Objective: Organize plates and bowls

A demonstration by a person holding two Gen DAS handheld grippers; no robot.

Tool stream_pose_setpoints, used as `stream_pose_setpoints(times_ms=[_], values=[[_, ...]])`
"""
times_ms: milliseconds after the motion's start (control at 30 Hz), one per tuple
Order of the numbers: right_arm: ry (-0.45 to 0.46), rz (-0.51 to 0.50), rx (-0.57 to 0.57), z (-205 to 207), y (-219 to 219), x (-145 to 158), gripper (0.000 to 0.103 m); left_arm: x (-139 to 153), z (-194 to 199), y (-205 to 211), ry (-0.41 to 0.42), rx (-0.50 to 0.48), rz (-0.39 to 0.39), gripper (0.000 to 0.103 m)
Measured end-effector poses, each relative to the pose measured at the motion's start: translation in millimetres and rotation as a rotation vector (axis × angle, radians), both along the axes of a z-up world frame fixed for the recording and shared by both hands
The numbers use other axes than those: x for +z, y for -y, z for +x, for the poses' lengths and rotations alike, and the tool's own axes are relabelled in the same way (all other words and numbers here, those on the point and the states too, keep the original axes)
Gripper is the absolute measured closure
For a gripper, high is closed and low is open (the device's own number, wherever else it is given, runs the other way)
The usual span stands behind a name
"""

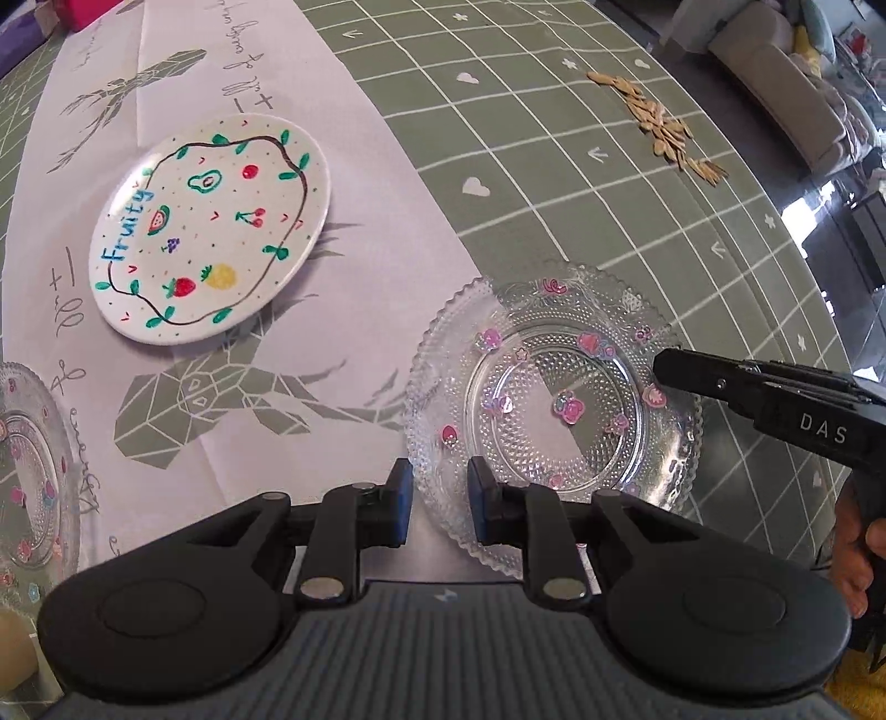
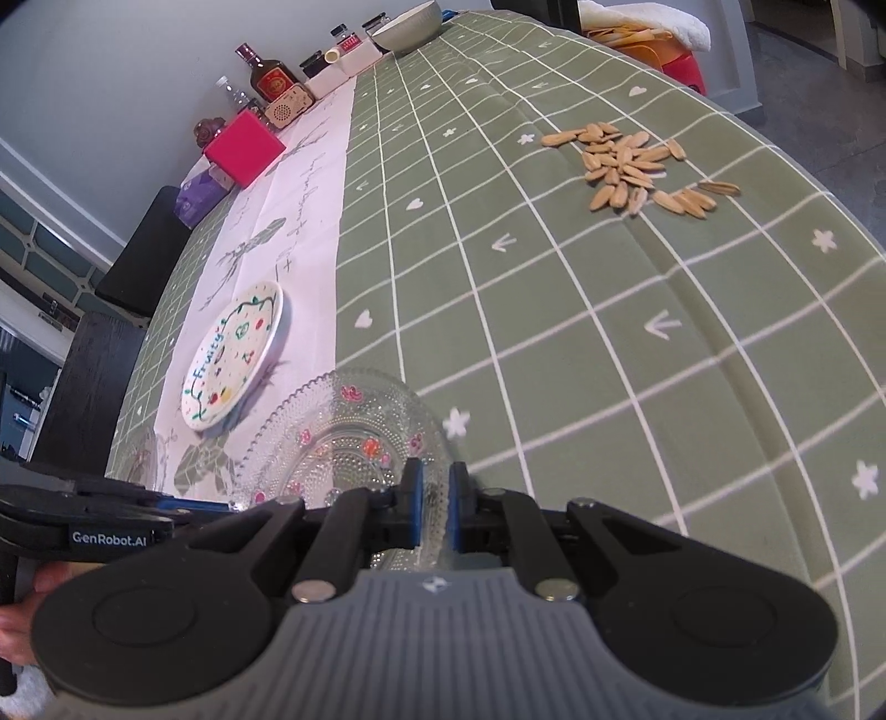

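At the far left edge of the left wrist view a second clear glass plate (image 1: 30, 471) with pink stickers lies partly out of frame, nothing on it. Next comes the white ceramic plate (image 1: 210, 227) painted with fruit and the word "Fruity", flat on the pale table runner (image 1: 232, 83) and bare of food. Right of it sits the clear beaded glass plate (image 1: 554, 399), dotted with pink fruit and flower stickers and otherwise empty, its left part on the runner and the rest on the green grid tablecloth (image 1: 554, 138). The left gripper (image 1: 440, 501) straddles this plate's near-left rim with its jaws partly apart; the rim passes between the blue pads, and whether they press on it cannot be told. The right gripper (image 2: 434, 509) is clamped on the opposite rim, its blue pads nearly together with the glass edge pinched between them. Further right, a loose scatter of pale seeds (image 2: 637, 166) lies directly on the tablecloth, well apart from the plates. In the right wrist view a grey bowl (image 2: 407, 25) stands at the table's far end; its contents are hidden.
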State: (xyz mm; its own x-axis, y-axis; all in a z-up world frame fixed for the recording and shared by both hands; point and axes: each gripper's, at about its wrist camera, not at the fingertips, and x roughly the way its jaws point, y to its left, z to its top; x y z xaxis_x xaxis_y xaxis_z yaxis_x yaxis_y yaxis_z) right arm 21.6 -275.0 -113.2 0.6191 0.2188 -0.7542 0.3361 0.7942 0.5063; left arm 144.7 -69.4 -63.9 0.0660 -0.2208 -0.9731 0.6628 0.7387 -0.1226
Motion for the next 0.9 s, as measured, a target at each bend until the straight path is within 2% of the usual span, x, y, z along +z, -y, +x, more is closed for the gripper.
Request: stream_pose_setpoints(times_ms=[300,667,800,867,900], values=[[-0.038,-0.006,0.078,-34.4,-8.6,3.7,0.096,0.9,-35.4,-10.7,-0.034,-0.086,0.013,0.080],[-0.052,-0.064,0.155,-59.0,-23.2,9.6,0.095,1.2,-56.3,-14.9,-0.039,-0.108,0.029,0.080],[-0.047,-0.050,0.153,-60.8,-20.3,8.0,0.095,-0.2,-53.2,-13.4,-0.049,-0.105,0.029,0.079],[-0.042,-0.060,0.160,-60.2,-20.8,9.0,0.095,-1.4,-52.5,-12.8,-0.049,-0.115,0.017,0.075],[-0.041,-0.069,0.161,-59.8,-21.6,9.4,0.095,-1.9,-53.2,-12.7,-0.039,-0.119,0.016,0.070]])
